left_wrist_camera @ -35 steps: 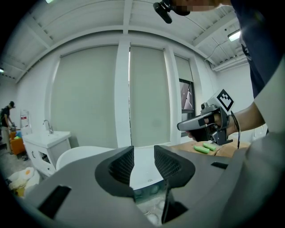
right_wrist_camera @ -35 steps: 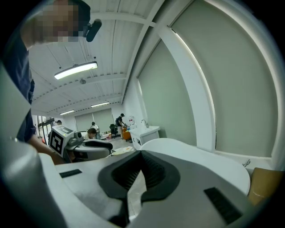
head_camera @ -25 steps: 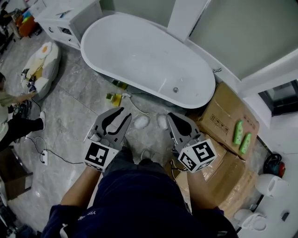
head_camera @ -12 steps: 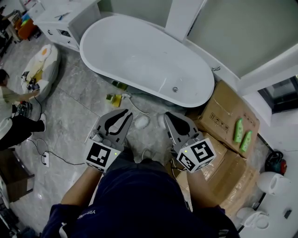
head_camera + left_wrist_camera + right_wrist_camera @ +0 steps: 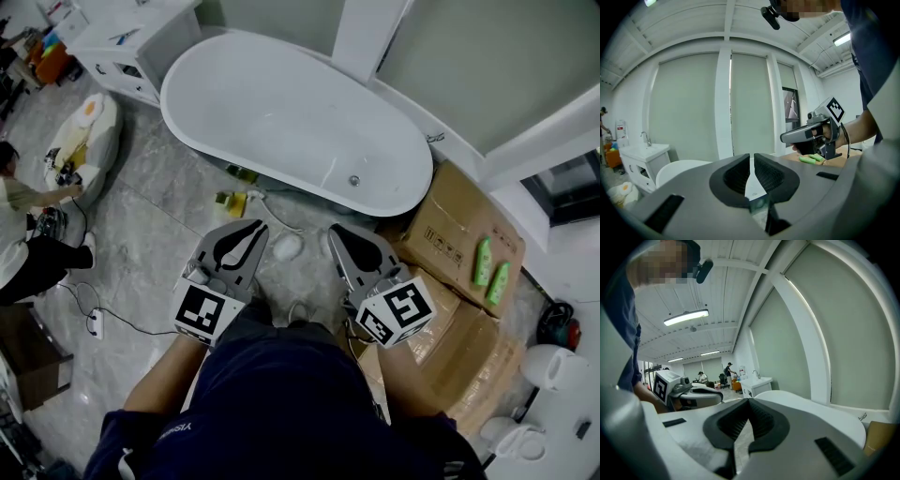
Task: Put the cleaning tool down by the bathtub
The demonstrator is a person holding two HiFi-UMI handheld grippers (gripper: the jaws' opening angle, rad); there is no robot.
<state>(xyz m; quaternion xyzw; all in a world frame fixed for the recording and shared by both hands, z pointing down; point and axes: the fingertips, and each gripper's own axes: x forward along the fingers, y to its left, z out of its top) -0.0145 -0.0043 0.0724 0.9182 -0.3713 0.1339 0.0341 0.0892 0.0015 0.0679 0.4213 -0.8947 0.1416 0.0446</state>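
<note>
A white oval bathtub [image 5: 281, 103] stands ahead on the grey floor. By its near side lie a small yellow and green item [image 5: 230, 199] with a thin white cord, and two white lumps [image 5: 286, 246]; which is the cleaning tool I cannot tell. My left gripper [image 5: 260, 226] hovers in front of me, its jaws just having been closing with nothing between them, and only a thin slit shows at the tips [image 5: 751, 157]. My right gripper [image 5: 332, 231] is level beside it, shut and empty [image 5: 749, 401]. Neither touches anything.
Cardboard boxes [image 5: 450, 234] sit right of the tub with two green bottles [image 5: 487, 267] on top. A white vanity [image 5: 131, 47] stands at the tub's far left end. A white cushion [image 5: 84, 141], a seated person [image 5: 28, 244] and a cable with a power strip [image 5: 94, 323] lie left.
The left gripper's jaws have come together from clearly apart to nearly touching. Both hands stay in about the same place, and the right gripper looks the same.
</note>
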